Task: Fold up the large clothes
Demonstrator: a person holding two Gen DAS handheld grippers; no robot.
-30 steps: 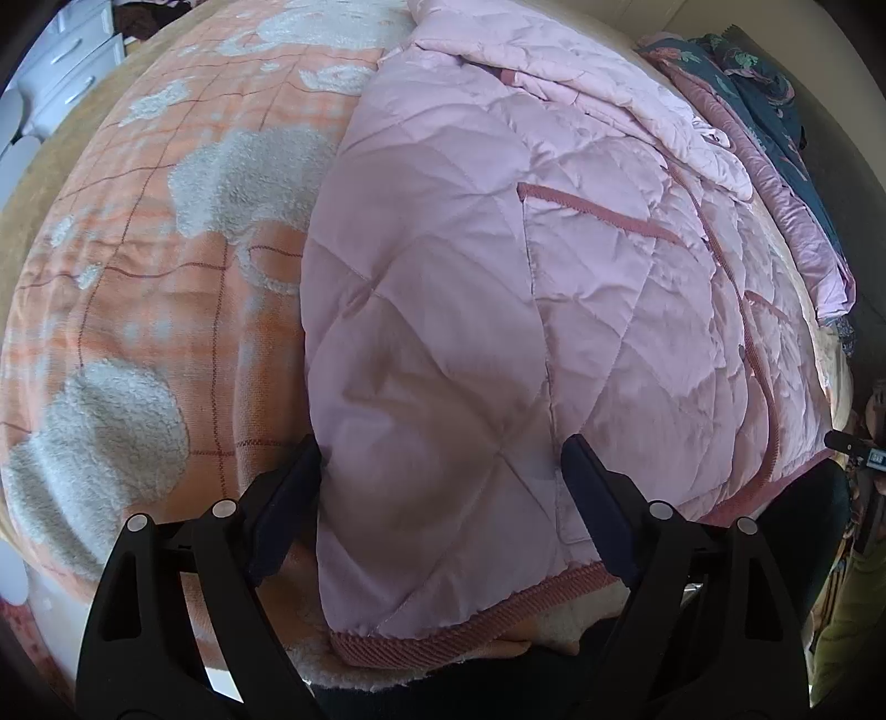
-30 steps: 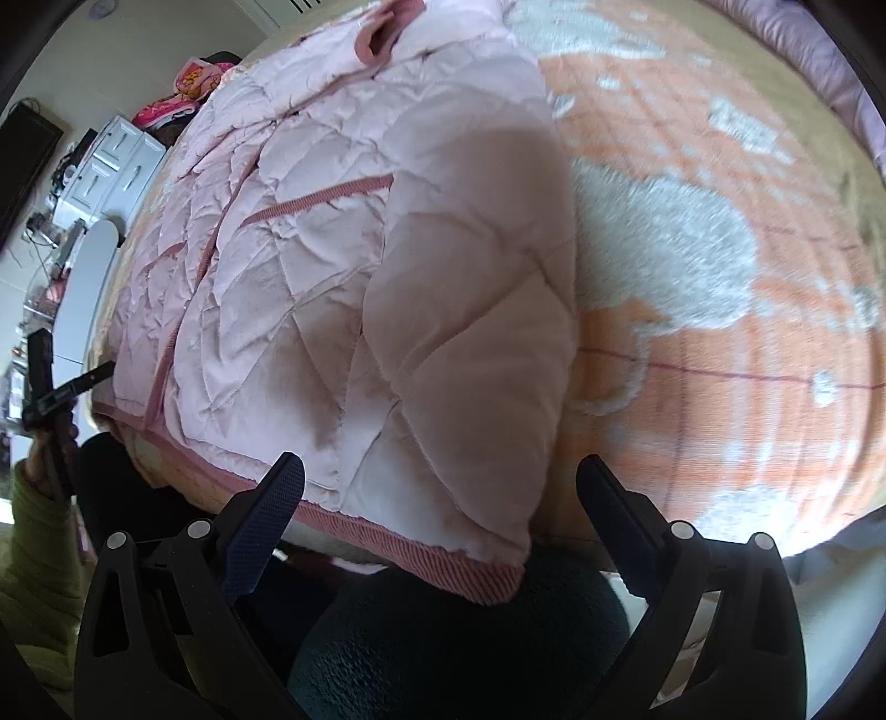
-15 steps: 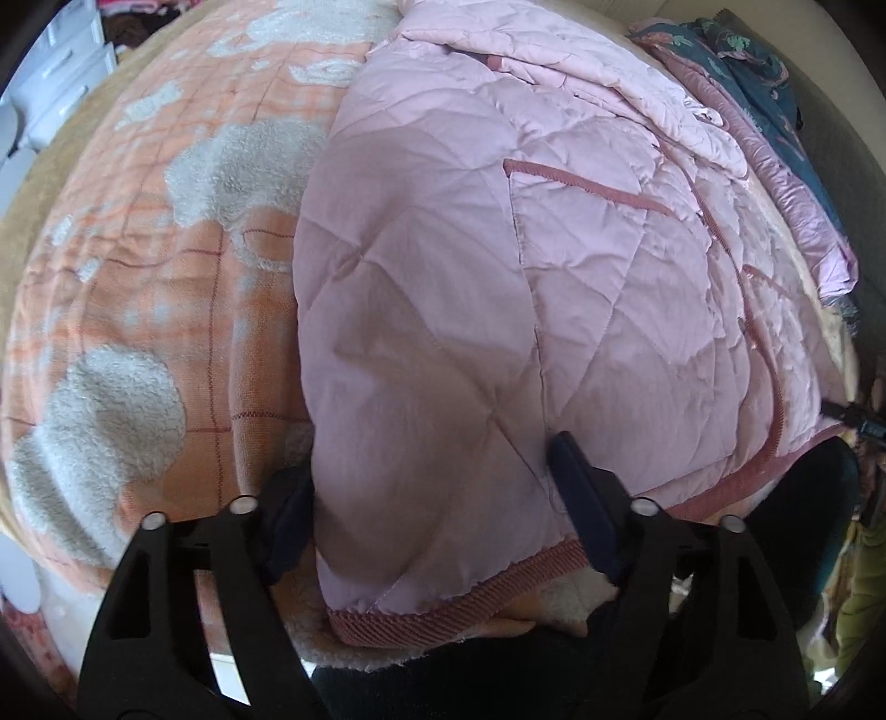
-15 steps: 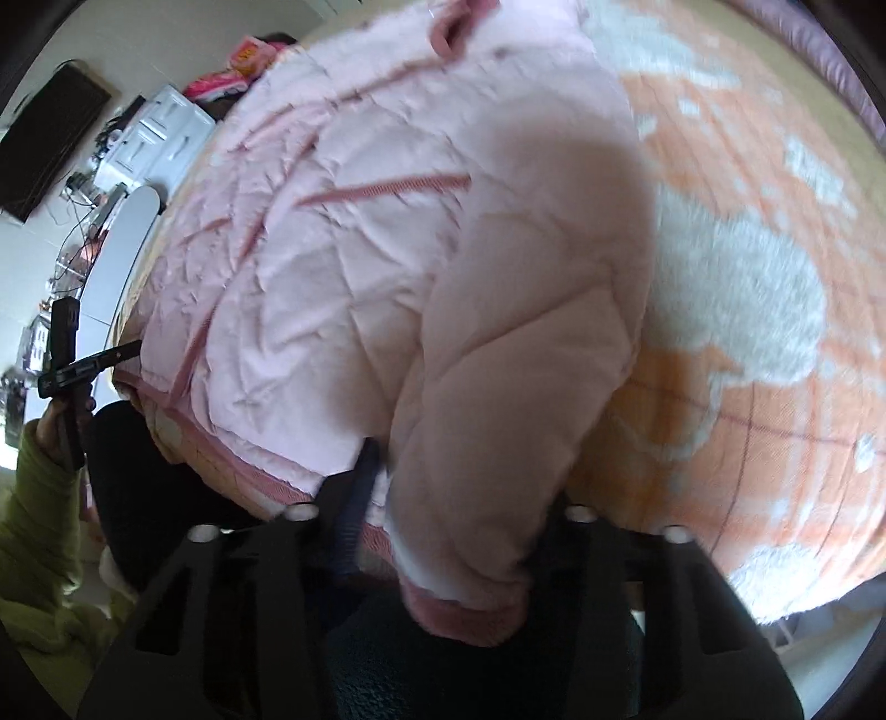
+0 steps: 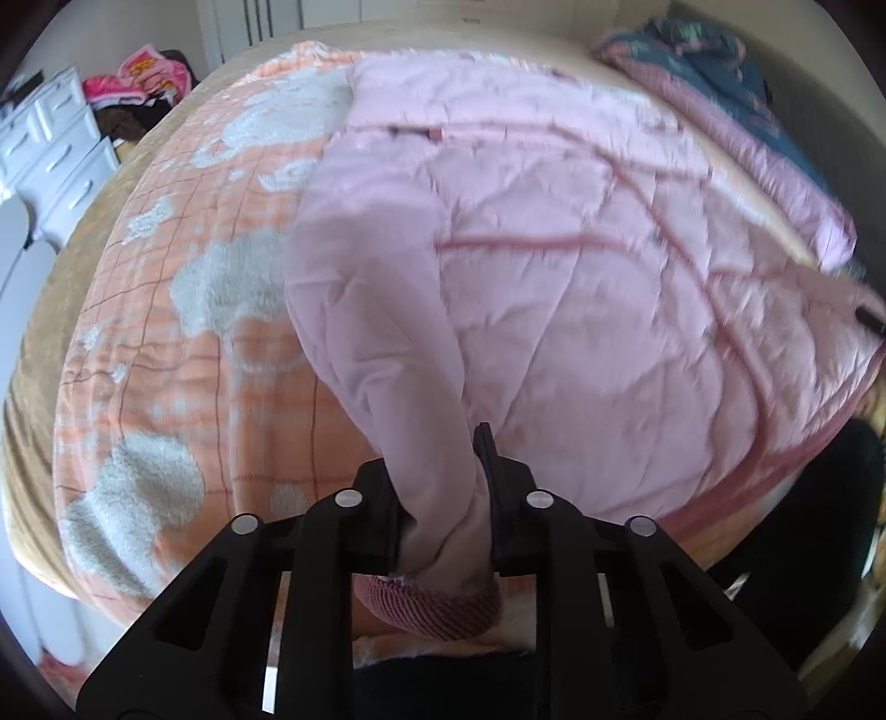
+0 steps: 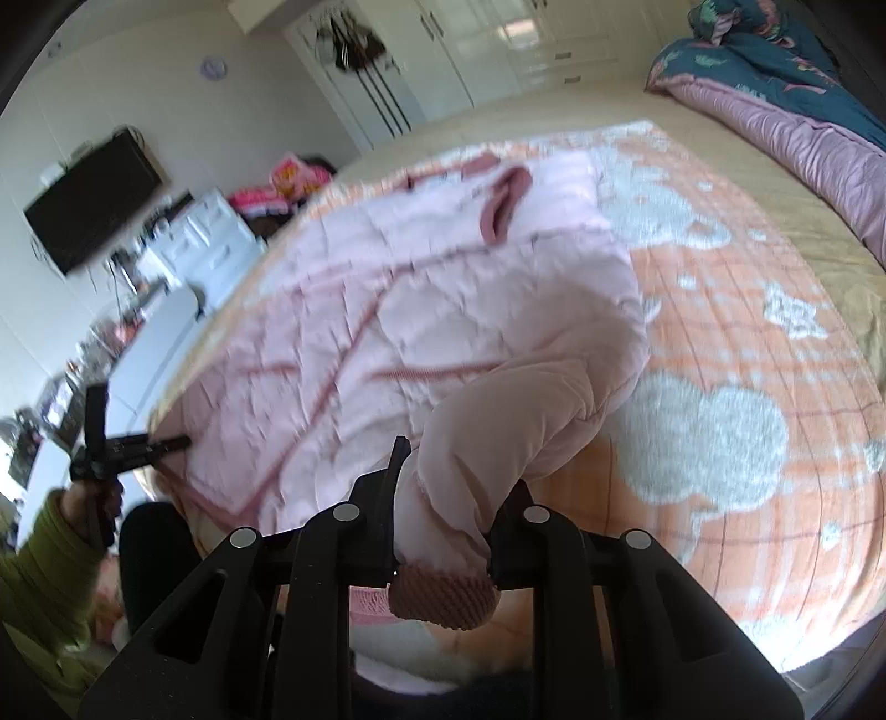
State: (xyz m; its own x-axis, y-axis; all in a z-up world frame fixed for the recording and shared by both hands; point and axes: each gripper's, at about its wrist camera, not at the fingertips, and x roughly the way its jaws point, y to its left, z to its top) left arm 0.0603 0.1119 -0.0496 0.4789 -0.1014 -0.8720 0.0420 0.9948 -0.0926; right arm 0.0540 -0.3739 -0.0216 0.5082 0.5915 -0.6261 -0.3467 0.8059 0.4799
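The pink quilted jacket (image 5: 554, 288) lies spread on an orange-and-white blanket (image 5: 183, 354) covering the bed. The left gripper (image 5: 443, 498) is clamped on one bunched hem corner at the near edge – the right gripper (image 6: 443, 515), jaws closing, pinches the other corner. A folded duvet (image 6: 786, 111) lies far right.

Orange checked blanket (image 5: 166, 354) with fluffy white patches, white drawers (image 5: 50, 149), wall-mounted dark screen (image 6: 94, 202), white wardrobe (image 6: 487, 50), teal-and-pink duvet (image 6: 775, 111)
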